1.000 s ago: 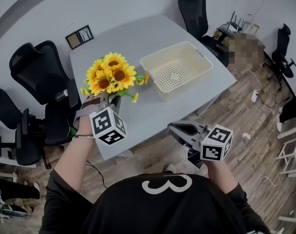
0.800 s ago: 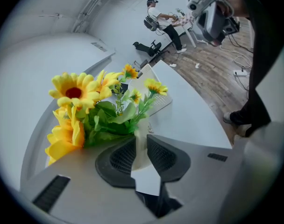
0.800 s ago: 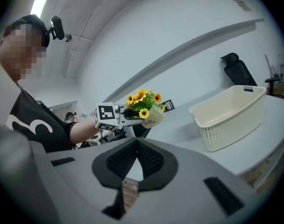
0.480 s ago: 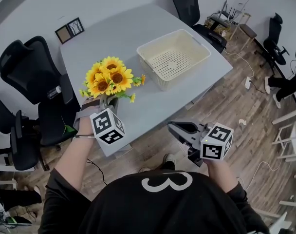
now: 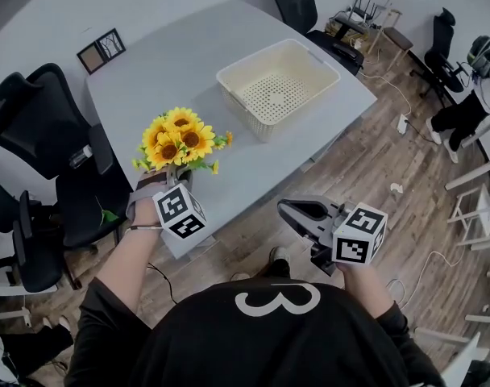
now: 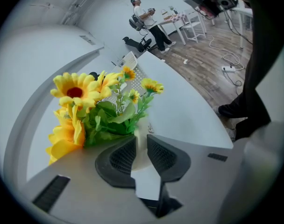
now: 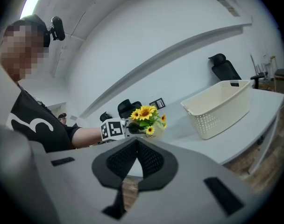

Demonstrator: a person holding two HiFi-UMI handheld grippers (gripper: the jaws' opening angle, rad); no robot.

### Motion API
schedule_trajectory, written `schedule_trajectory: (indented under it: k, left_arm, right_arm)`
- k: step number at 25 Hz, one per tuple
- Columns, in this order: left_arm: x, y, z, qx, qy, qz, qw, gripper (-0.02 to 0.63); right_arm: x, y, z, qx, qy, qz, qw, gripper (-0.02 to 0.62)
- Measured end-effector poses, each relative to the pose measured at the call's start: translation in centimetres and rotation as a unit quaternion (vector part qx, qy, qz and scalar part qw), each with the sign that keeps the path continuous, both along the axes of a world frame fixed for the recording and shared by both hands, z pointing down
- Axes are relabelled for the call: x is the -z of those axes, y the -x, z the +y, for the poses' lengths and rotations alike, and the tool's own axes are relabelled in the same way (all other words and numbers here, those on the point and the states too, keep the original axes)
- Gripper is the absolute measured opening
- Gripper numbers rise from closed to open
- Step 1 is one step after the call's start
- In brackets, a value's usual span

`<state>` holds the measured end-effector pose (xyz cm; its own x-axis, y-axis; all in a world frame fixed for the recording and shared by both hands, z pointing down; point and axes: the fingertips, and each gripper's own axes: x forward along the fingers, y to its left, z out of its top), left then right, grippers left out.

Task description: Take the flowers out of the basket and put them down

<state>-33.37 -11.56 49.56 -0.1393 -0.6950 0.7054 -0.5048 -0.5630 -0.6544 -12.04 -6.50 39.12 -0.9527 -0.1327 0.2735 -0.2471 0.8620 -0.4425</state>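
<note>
Change: flowers (image 5: pixel 179 138) now slightly farther from basket (image 5: pixel 297 113)
Count: one bunch, one basket
Left gripper (image 6: pixel 141 143): clamped on flowers
Right gripper (image 7: pixel 136 148): closed, empty

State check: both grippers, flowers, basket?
left gripper, shut on the flowers
right gripper, shut, empty
flowers, out of the basket, held upright, not yet put down
basket, empty, upright on the table
</note>
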Motion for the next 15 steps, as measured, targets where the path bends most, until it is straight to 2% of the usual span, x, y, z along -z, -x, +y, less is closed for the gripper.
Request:
schedule_trajectory:
  k: [15]
  left_arm:
    - [-5.4, -0.4, 1.3, -0.006, 0.053, -0.007, 0.9985, 0.081]
  right_arm:
    - [-0.7, 0.3, 0.4, -0.005, 0.01, 0.005, 1.0, 0.008]
